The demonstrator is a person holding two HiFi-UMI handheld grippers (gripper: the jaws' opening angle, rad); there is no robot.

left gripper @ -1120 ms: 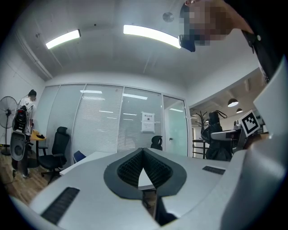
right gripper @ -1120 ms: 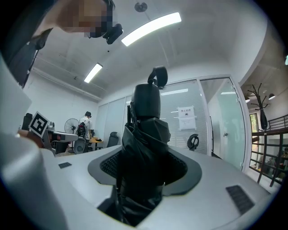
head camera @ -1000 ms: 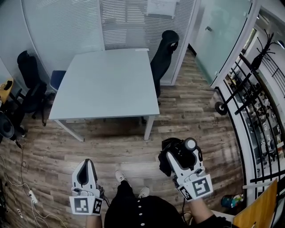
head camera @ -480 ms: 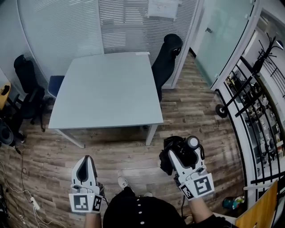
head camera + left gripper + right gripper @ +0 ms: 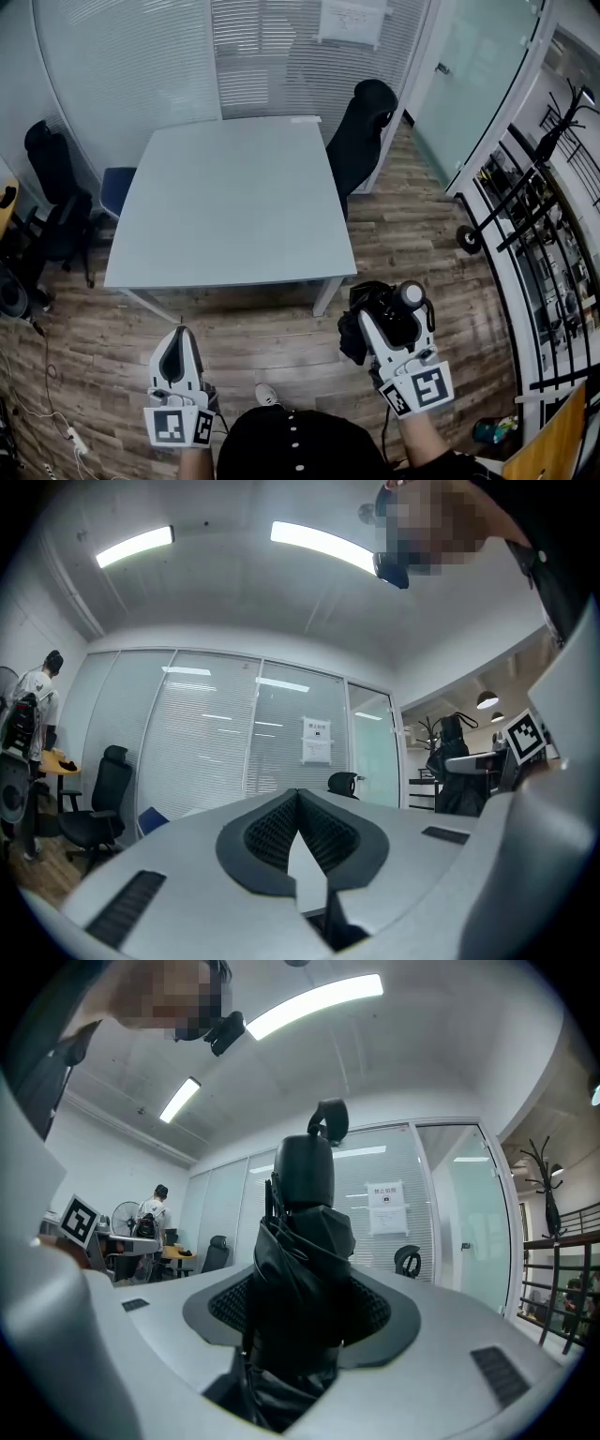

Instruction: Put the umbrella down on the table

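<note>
Glass-walled office, wood floor (image 5: 412, 234), grey table (image 5: 230, 206), black chair (image 5: 361, 131)

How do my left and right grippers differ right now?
Left white gripper: jaws shut together, empty. Right white gripper: jaws held apart, clamped on the folded black umbrella, which stands upright between them. Both point toward the square grey table, short of its near edge.

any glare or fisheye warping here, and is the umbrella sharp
Head view: heavy fisheye, the table edges bow; light even, no hard shadows. Right gripper view: the folded umbrella is sharp but dark, little detail; the ceiling light strip blows out. Left gripper view: dark round vignette, light strips glare too.
</note>
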